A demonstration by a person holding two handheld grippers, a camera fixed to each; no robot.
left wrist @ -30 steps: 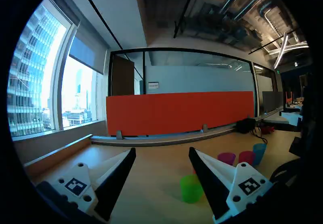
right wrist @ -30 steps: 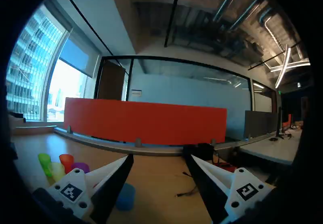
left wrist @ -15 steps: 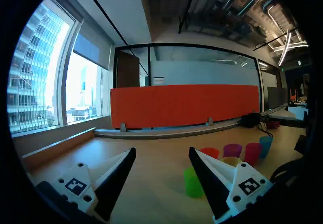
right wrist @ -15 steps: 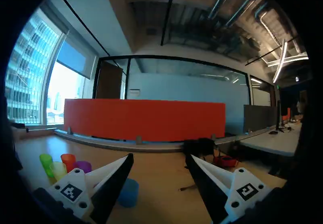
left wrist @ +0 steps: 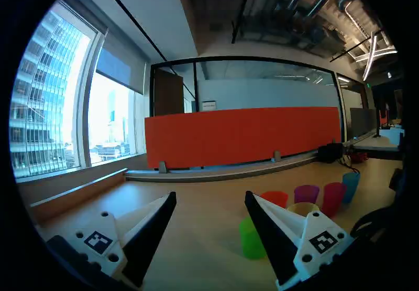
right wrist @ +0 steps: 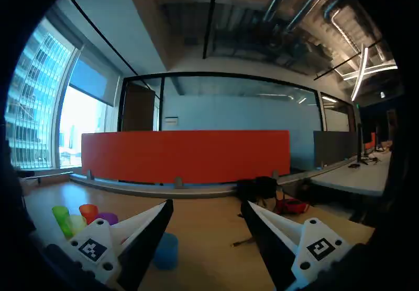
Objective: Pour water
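On the pale wooden tabletop [left wrist: 204, 238], in the left gripper view, six plastic cups cluster to the right of the left gripper [left wrist: 209, 193]: green cup [left wrist: 251, 238] nearest, just beside its right finger, then orange cup [left wrist: 273, 197], yellow cup [left wrist: 302, 208], purple cup [left wrist: 306, 193], pink cup [left wrist: 333, 197], blue cup [left wrist: 351, 185]. That gripper sits level and low, fingers spread, nothing between them. Over to the right gripper view: five cups counted, four bunched far left, the blue one beside the left finger. The right gripper [right wrist: 205, 203] is level too, fingers wide apart and empty, facing the long orange partition panel [right wrist: 183, 154].
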